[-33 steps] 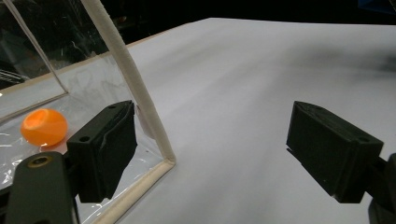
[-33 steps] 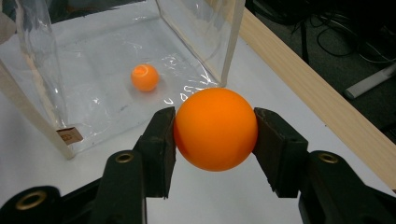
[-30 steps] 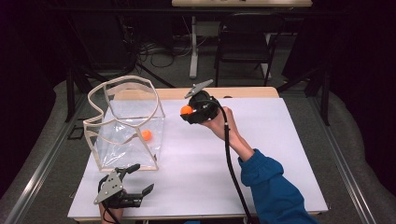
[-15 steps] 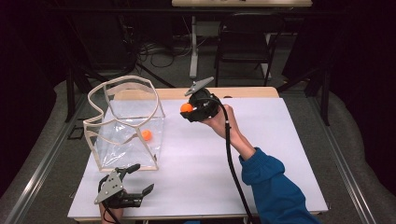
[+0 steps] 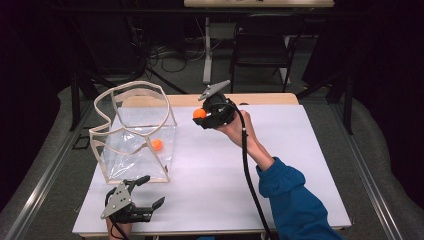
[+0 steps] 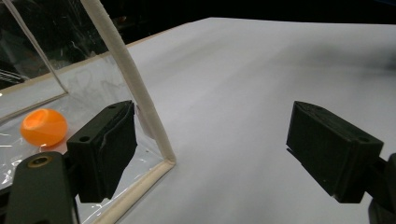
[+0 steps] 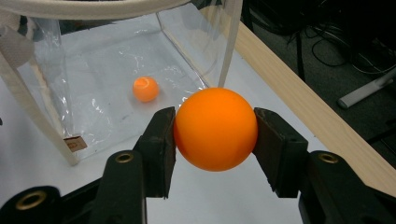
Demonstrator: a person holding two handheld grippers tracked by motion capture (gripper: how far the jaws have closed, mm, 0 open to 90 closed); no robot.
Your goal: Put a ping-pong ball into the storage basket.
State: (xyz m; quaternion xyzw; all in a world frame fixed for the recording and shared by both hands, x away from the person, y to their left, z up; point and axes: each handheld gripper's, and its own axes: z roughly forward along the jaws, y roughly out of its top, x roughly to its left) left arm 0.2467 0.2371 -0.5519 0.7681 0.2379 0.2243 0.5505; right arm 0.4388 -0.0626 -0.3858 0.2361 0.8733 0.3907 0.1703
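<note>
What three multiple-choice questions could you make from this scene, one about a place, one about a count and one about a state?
1. Where does the loose orange ball lie?
A. inside the clear bag
B. on the bare table beside the bag
C. on the floor

2. How many orange balls are there?
A. one
B. two
C. four

3. How is the right gripper?
A. open and empty
B. shut on an orange ball
C. shut on the bag's rim

Answers:
1 A: it rests on the bag's clear bottom, behind its wall.
2 B: one in the bag, one in the gripper.
3 B: both pads press the ball's sides in the right gripper view.
</note>
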